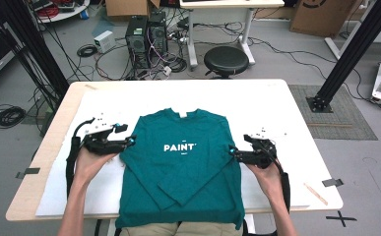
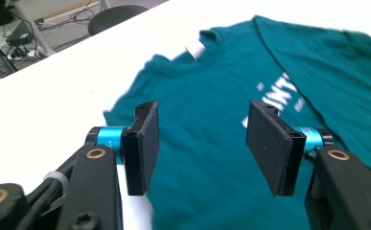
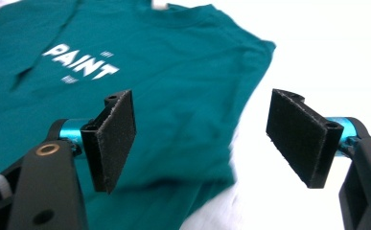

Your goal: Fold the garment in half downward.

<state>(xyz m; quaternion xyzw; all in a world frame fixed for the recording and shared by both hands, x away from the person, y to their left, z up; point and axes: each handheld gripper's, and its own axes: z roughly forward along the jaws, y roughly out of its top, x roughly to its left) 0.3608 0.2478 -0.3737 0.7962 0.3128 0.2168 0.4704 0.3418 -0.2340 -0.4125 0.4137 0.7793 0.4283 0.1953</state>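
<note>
Work in hand: folding a teal long-sleeved shirt (image 1: 180, 167) that lies flat, front up, on the white-covered surface (image 1: 276, 108).
Shirt position: in the middle of the surface, collar away from the person, hem hanging over the near edge; the white word "PAINT" (image 1: 179, 147) faces up.
Done so far: both sleeves appear to be folded inward, crossing over the lower chest in a V, so the body is now a narrow rectangle.
Left to do: judging by the shape, the lengthwise fold, hem up toward collar, is not yet made, and the hanging hem has to be brought onto the surface.
Left gripper (image 1: 130, 141): just beside the shirt's left shoulder edge, jaws spread, nothing between the pads (image 2: 142, 143); the left gripper view shows cloth lying beyond them, not pinched.
Right gripper (image 1: 232, 150): just beside the shirt's right edge at chest level, jaws spread wide and holding nothing; its pads (image 3: 113, 139) hover above the side seam.
Around: a black stool (image 1: 226, 60) and two computer towers (image 1: 146, 34) with tangled cables on the floor beyond the far edge; a thin wooden stick (image 1: 315, 193) and a tape strip (image 1: 332, 182) near the right corner.
In the way: nothing lies on the shirt; the stick and tape sit well apart from it, so the fold looks unobstructed.
</note>
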